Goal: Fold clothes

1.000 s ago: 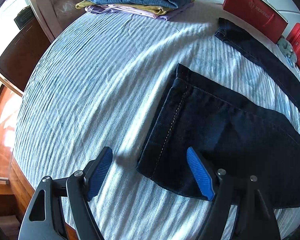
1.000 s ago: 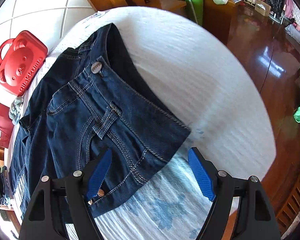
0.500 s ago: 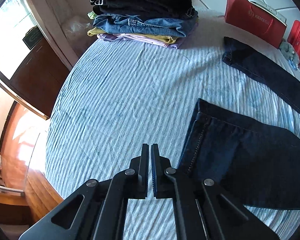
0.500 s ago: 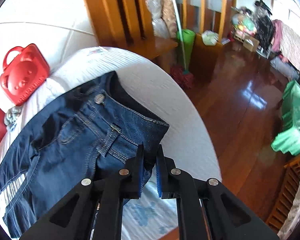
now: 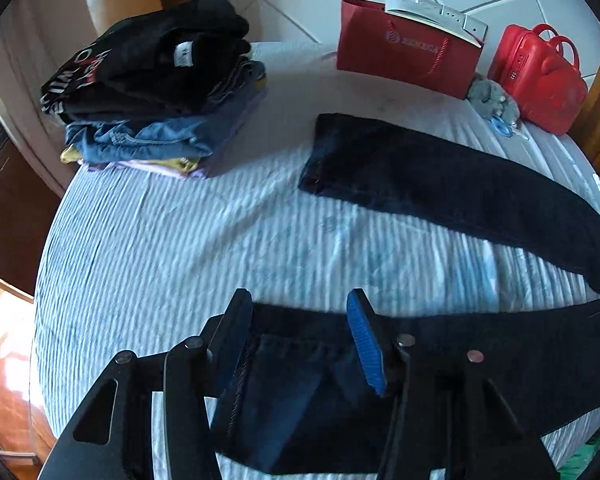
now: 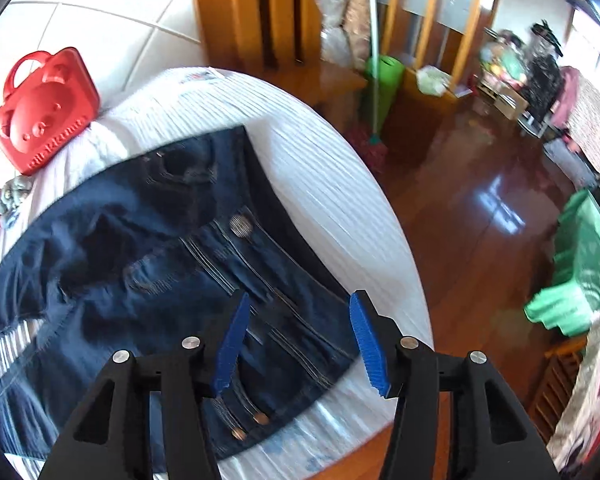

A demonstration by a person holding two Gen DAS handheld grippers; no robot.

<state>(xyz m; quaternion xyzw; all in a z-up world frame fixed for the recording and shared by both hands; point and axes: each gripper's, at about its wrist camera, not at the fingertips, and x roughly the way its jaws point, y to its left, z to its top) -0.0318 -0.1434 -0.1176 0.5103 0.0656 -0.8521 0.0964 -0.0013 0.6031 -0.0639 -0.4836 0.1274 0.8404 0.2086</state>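
Observation:
Dark blue jeans lie spread on the striped bed. In the left wrist view one leg (image 5: 440, 184) stretches across the far side and the near leg's hem (image 5: 296, 384) lies under my left gripper (image 5: 300, 340), which is open and holds nothing. In the right wrist view the waistband with its button (image 6: 240, 226) lies under my right gripper (image 6: 296, 340), which is open and empty above the denim near the bed's edge.
A stack of folded clothes (image 5: 156, 92) sits at the far left of the bed. A red paper bag (image 5: 408, 48), a grey soft toy (image 5: 492, 100) and a red bear-shaped case (image 5: 540, 76) stand along the wall. Wooden floor (image 6: 480, 220) lies past the bed's edge.
Both grippers were shut half a second ago and are now open. Both views have shifted, so the near leg hem and the waistband now lie between the fingers.

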